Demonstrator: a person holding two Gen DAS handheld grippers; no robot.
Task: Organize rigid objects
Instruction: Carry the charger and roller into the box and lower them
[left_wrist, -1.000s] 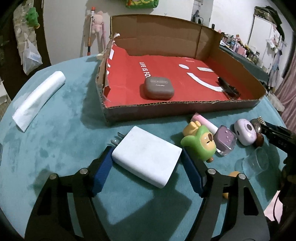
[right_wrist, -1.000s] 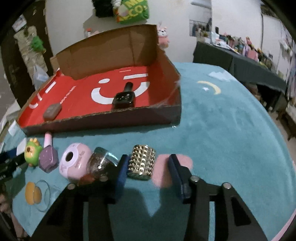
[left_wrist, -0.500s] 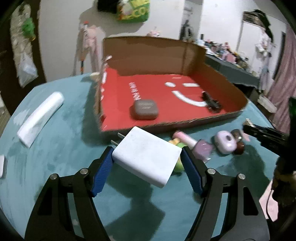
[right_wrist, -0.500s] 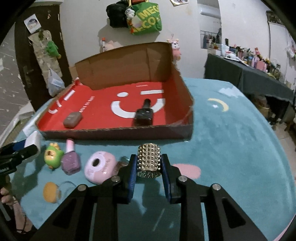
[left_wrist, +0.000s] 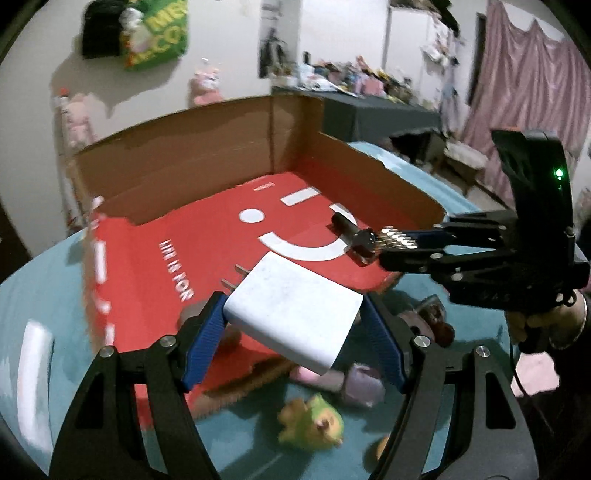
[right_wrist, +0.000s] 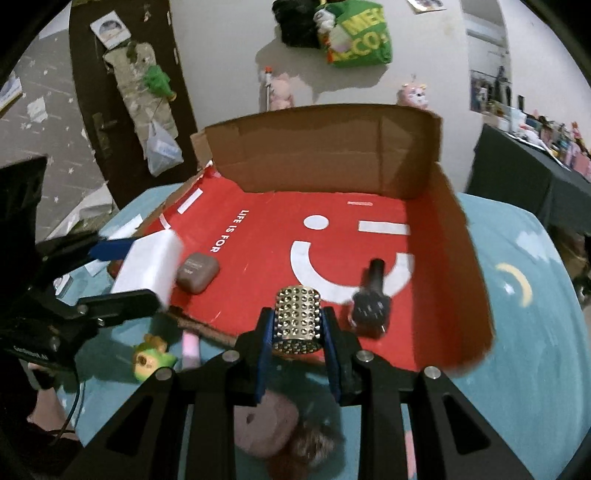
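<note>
My left gripper is shut on a white charger block and holds it in the air over the front edge of the red-lined cardboard box. My right gripper is shut on a gold studded cylinder and holds it over the box's front edge. In the box lie a brown case and a black bottle. The left gripper with the charger also shows in the right wrist view; the right gripper with the cylinder shows in the left wrist view.
On the teal tablecloth in front of the box lie a green frog toy, a pink tube, a purple bottle and a pink round case. A white roll lies at the left.
Both grippers have risen and moved forward with their objects, from above the table to over the box's front edge. The small items on the cloth now lie below and behind the fingers.
</note>
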